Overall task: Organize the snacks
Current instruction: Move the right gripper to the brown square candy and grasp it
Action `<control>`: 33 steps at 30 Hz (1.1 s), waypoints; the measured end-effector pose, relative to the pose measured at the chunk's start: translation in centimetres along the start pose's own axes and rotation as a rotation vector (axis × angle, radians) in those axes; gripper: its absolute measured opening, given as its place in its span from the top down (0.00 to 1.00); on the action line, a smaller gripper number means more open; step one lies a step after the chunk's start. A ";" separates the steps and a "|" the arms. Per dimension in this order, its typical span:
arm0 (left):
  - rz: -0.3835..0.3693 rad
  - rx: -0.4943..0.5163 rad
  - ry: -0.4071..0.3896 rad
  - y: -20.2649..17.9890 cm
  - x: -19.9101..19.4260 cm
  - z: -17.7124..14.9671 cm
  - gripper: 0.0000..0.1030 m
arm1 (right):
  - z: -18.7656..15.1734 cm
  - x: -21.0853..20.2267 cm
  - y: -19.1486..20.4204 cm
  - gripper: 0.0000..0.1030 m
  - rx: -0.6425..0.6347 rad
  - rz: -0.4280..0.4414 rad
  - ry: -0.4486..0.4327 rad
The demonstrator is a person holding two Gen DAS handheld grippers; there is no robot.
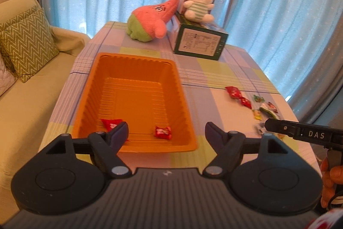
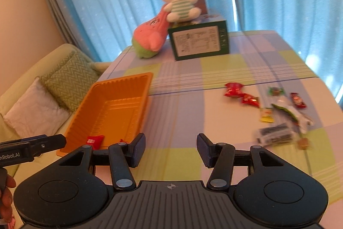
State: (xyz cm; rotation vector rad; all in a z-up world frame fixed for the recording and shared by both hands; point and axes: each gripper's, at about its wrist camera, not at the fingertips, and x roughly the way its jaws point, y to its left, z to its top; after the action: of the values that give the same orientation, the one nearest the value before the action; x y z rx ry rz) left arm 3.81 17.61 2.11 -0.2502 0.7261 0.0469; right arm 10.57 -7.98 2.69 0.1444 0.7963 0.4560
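A left finger partly hides one red candy; the loose snack pile is blurred.

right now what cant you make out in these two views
- Red candy in the orange tray: left wrist view, partly hidden behind a finger of the left tongs.
- Dark wrapper near the loose candies: right wrist view, too blurred to identify.
- Label on the green box: both views, print too small to read.
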 end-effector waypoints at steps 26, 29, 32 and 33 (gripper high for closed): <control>-0.157 0.195 0.069 -14.1 2.4 -2.1 0.25 | -4.0 -10.6 -14.0 0.48 0.183 -0.252 -0.107; -0.164 0.211 0.078 -15.0 3.2 -2.1 0.25 | -4.0 -10.4 -14.9 0.48 0.190 -0.251 -0.101; -0.170 0.226 0.086 -15.8 4.1 -2.1 0.25 | -3.8 -10.1 -15.7 0.48 0.177 -0.251 -0.092; -0.172 0.230 0.090 -16.0 4.4 -2.1 0.25 | -3.7 -9.8 -16.0 0.48 0.168 -0.248 -0.084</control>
State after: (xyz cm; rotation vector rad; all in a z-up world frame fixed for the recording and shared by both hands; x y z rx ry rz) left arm 7.81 1.35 1.04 -0.0940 0.7900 -0.2123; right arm 7.40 -26.85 1.87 0.2162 0.7579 0.1473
